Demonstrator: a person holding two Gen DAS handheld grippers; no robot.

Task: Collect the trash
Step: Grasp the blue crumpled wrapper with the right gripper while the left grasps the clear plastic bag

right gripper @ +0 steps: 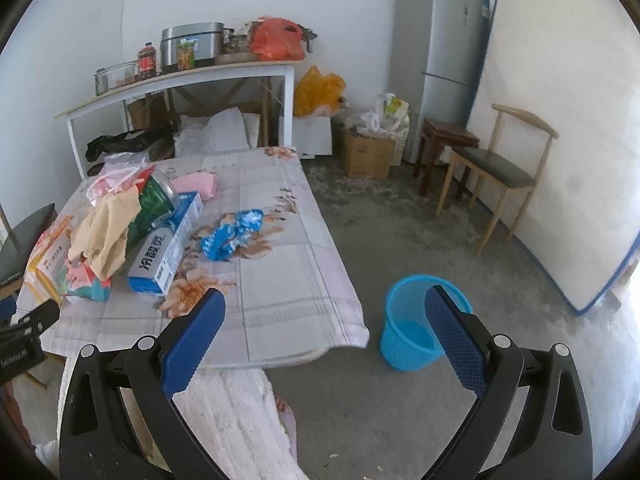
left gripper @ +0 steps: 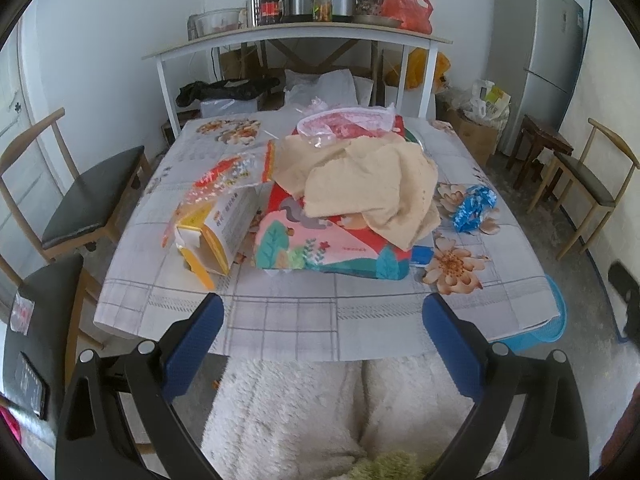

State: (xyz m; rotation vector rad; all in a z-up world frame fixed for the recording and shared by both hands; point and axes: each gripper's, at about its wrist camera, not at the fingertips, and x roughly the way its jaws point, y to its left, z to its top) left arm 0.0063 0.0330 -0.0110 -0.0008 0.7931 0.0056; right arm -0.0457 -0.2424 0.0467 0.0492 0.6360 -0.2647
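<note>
A crumpled blue wrapper (left gripper: 474,208) (right gripper: 234,234) lies on the right side of the cloth-covered table (left gripper: 280,320) (right gripper: 280,280). An opened yellow carton (left gripper: 216,236) lies on its side at the left, under an orange-printed plastic bag (left gripper: 228,172). A beige cloth (left gripper: 372,184) is heaped over a colourful pack (left gripper: 320,248) in the middle. A blue waste basket (right gripper: 416,328) (left gripper: 552,320) stands on the floor by the table's right corner. My left gripper (left gripper: 322,320) hangs open before the table's near edge. My right gripper (right gripper: 326,312) is open too, between table corner and basket, holding nothing.
A blue-and-white box (right gripper: 168,248) and a green can (right gripper: 154,200) lie beside the heap. Wooden chairs (left gripper: 76,196) (right gripper: 496,176) flank the table. A white shelf table (left gripper: 296,40) with jars stands behind, a fridge (right gripper: 440,52) and a leaning mattress (right gripper: 560,140) at the right. A person's fleecy legs (left gripper: 320,412) are below.
</note>
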